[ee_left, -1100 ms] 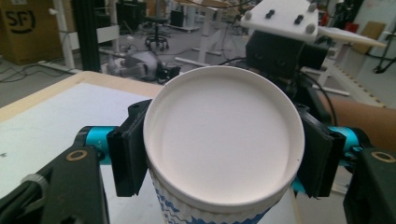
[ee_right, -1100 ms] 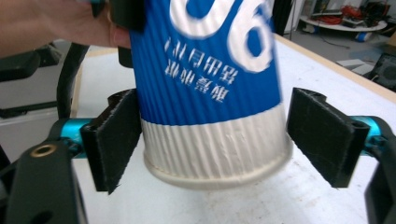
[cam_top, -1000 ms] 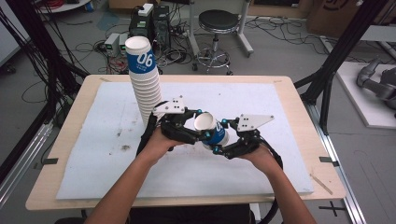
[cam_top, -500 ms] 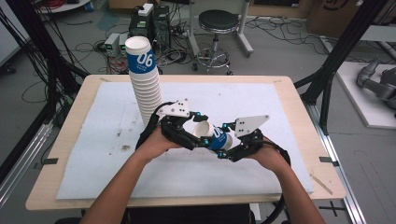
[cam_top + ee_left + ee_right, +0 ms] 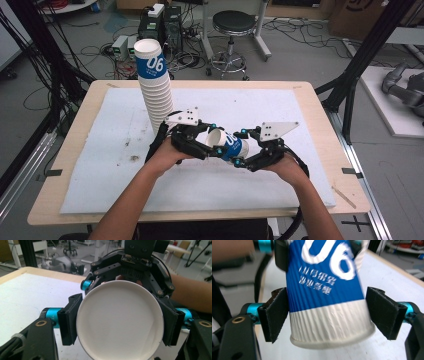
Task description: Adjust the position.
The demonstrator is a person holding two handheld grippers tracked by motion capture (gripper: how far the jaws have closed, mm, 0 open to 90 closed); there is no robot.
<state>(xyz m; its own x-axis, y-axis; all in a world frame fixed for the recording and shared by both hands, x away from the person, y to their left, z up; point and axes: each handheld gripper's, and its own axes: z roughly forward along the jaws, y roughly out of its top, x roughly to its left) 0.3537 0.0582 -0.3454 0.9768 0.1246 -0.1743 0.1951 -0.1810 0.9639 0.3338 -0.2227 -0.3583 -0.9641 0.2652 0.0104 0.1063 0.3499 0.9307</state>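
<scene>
Cups are stacked in a tall leaning column (image 5: 154, 82) at the left of the white mat (image 5: 100, 150), just behind the left gripper (image 5: 212, 145). That gripper's pads are seen closed against the rim end of a single paper cup (image 5: 229, 144), held on its side above the mat. At the right, the right gripper (image 5: 240, 150) is set around the cup's base end, one pad touching, the other slightly apart.

Lighting: bright, even, indoor; shadows soft.
High view coarse and soft throughout. Right gripper view: cup (image 5: 325, 287) blurred, its print smeared; background out of focus. Left gripper view: white surface (image 5: 27, 295) pale, nearly washed out.
</scene>
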